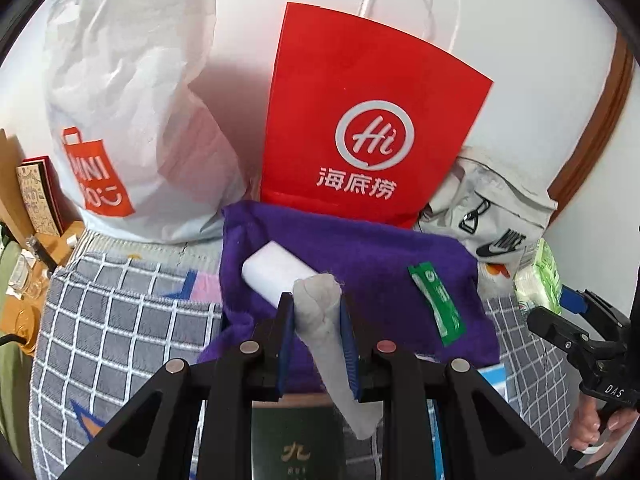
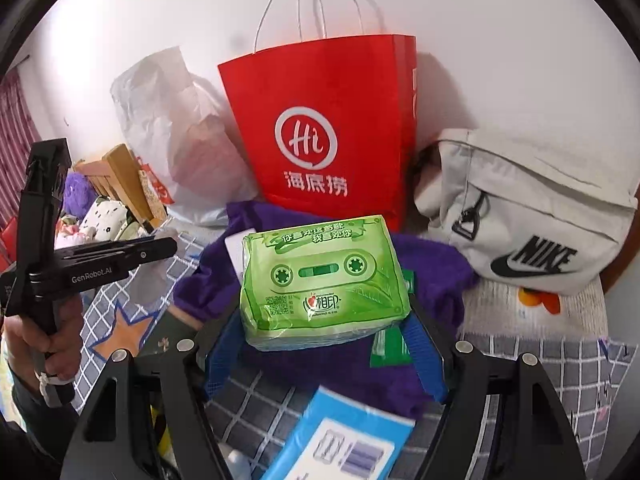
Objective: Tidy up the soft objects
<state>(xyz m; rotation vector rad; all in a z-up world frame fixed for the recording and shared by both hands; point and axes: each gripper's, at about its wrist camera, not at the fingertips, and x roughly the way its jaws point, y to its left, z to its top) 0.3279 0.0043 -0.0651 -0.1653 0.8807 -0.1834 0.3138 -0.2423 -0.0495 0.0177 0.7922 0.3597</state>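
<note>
Checked bedding [image 1: 120, 320] carried a purple cloth [image 1: 380, 256]; only the right view showed the blue booklet [image 2: 344, 436]. Left gripper [image 1: 318, 312], angled down, pinched a grey sock [image 1: 320, 320]. Right gripper [image 2: 324, 320] clasped a green tissue pack [image 2: 320, 276].

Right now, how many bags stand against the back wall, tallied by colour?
Red: 1, the red paper bag
White: 1, the white plastic bag
Grey-white: 1, the Nike bag
Total: 3
</note>
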